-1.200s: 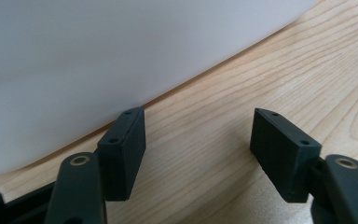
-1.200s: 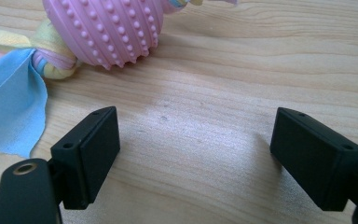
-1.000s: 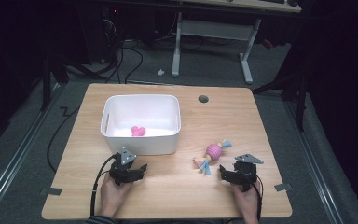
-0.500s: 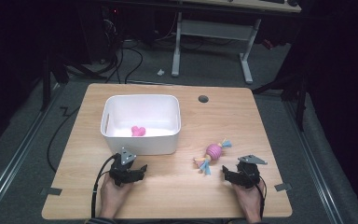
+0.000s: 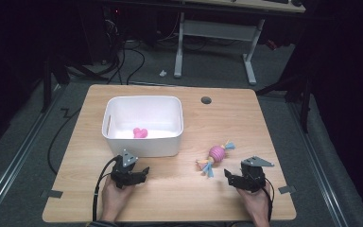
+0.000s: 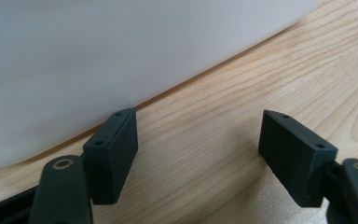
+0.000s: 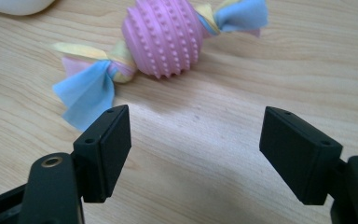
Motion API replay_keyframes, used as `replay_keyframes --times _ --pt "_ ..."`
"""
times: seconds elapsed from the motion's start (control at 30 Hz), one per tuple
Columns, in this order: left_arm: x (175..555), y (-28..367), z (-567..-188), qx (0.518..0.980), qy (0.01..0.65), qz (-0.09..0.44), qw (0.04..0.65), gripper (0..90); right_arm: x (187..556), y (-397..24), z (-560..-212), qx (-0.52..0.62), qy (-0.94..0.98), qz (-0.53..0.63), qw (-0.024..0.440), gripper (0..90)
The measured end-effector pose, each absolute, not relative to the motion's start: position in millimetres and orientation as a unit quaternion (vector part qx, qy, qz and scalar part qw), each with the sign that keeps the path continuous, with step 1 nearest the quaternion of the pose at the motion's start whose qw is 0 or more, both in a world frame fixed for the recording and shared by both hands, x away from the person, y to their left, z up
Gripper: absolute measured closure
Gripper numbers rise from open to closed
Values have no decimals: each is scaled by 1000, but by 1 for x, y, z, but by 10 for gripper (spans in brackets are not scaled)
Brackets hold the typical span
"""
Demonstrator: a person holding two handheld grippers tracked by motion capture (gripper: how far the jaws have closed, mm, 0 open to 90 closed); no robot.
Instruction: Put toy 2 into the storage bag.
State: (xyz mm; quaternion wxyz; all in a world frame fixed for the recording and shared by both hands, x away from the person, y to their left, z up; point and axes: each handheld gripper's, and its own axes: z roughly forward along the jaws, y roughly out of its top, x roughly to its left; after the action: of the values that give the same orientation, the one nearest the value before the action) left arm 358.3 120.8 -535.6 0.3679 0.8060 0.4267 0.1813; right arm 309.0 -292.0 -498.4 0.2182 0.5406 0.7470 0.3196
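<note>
Right claw [image 7: 195, 156], jaws apart with nothing between them after having just been closing, sits short of the pink knobbed toy [image 7: 164, 36], which lies on the desk [image 5: 170, 189] between the claw and the white bin [image 5: 144, 124]. For a sound pick-up, advance until the jaws straddle the ribbed ball rather than its cloth tails. Left claw [image 6: 198, 158], spread and empty, rests just beside the bin wall. No writing is legible.

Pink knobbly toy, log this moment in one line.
pink knobbly toy: on table, untouched | right tongs: open, just narrowed, empty | left tongs: open, empty
</note>
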Motion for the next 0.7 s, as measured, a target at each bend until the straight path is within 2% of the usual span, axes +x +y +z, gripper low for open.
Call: replay_keyframes --times 0.2,0.37,0.7 --pt "358 121 -536 806 427 180 367 287 317 -280 -488 521 758 324 219 234" --pt "358 121 -536 807 426 180 367 284 330 -270 -478 518 760 324 223 170" --pt "358 121 -536 807 425 179 367 279 354 -256 -473 516 770 300 223 150"
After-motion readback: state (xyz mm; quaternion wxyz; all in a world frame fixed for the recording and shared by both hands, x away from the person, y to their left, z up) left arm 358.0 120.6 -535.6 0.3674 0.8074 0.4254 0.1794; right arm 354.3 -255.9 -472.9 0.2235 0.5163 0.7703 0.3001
